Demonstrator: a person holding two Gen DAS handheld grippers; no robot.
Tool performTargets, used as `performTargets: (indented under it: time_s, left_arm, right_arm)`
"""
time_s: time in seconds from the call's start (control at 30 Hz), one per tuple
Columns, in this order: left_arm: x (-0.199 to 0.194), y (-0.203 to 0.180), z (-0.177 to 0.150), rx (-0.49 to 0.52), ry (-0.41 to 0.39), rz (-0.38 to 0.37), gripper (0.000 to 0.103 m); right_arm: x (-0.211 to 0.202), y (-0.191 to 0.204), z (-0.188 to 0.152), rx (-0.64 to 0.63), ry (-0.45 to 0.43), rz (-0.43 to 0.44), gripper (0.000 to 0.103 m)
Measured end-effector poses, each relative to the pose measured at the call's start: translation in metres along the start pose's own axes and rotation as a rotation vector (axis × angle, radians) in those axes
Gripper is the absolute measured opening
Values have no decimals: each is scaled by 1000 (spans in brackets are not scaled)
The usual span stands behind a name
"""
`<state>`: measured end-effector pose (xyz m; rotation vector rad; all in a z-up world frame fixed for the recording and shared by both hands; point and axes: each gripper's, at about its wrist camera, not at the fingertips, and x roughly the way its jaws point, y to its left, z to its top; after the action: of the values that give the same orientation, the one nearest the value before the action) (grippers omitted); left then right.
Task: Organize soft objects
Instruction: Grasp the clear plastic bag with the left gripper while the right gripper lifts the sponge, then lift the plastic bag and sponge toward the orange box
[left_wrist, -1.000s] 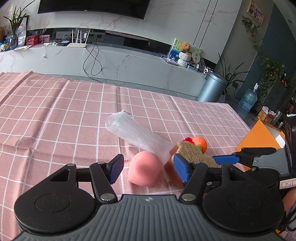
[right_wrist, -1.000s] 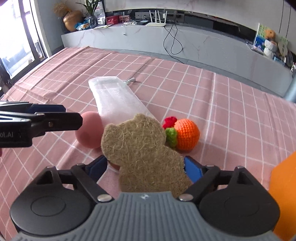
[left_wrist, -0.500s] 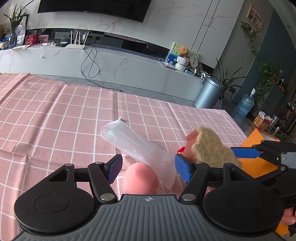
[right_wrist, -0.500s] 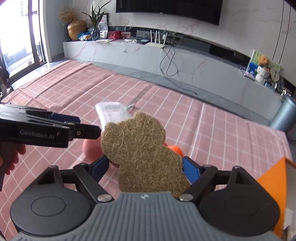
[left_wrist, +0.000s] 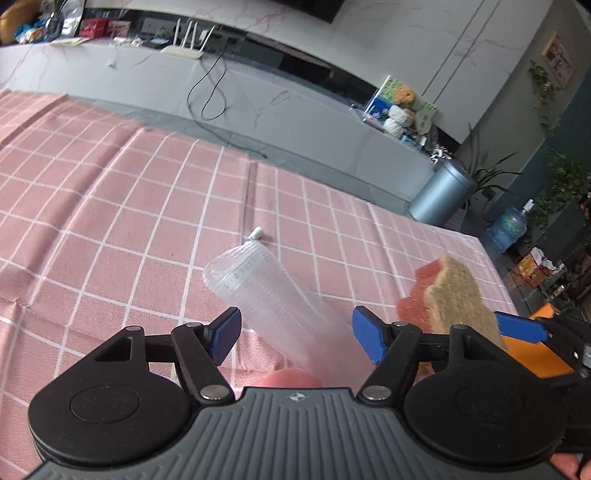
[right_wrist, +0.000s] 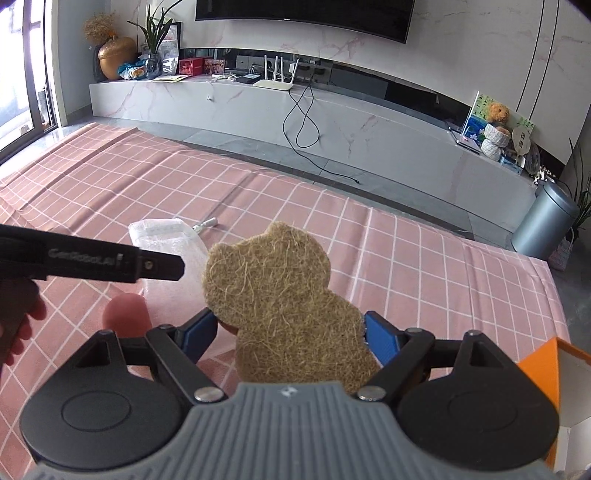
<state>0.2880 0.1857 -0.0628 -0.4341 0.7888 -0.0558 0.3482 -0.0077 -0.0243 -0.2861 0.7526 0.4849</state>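
My right gripper (right_wrist: 291, 336) is shut on a tan bear-shaped sponge (right_wrist: 280, 288) with a pink back, held in the air above the pink checked cloth (right_wrist: 424, 266). The left wrist view shows this sponge (left_wrist: 454, 291) at the right, side on. My left gripper (left_wrist: 295, 339) hangs low over a clear air-cushion bag (left_wrist: 273, 306); its jaws are closing, the bag lies between them and the pads touch nothing. A pink foam ball (left_wrist: 291, 378) peeks out just under the left gripper and shows beside the bag (right_wrist: 166, 236) as the ball (right_wrist: 127, 314).
An orange box (right_wrist: 539, 365) stands at the table's right front; the same box (left_wrist: 535, 354) sits behind my right gripper. A person's hand (right_wrist: 18, 317) holds the left gripper (right_wrist: 173, 267). Past the far table edge is a grey bin (right_wrist: 546, 221) and a marble bench.
My right gripper has risen with the sponge, which now hides the orange crochet ball. My left gripper has moved forward over the pink ball toward the bag and rolled.
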Motion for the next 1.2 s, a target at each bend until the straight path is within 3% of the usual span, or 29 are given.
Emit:
performTargets:
  time_s: [0.1, 0.17, 0.23, 0.33, 0.73, 1.2]
  left_arm:
    - [11, 2, -1, 1, 23, 13, 58]
    - [15, -1, -2, 18, 33, 16, 29]
    - [16, -4, -4, 35, 33, 19, 12]
    - [12, -11, -6, 57, 8, 8, 1]
    - [-55, -49, -8, 123, -147, -70, 0]
    - [-139, -97, -44, 172, -217, -201, 0]
  right_arm:
    - [2, 2, -2, -5, 1, 3, 84]
    - [2, 1, -2, -3, 1, 6, 84]
    - [1, 0, -3, 0, -1, 8, 84]
    - [-3, -1, -3, 5, -5, 8, 84]
    - [-48, -9, -12, 57, -66, 2, 84]
    - [-162, -28, -54, 154, -177, 5, 84]
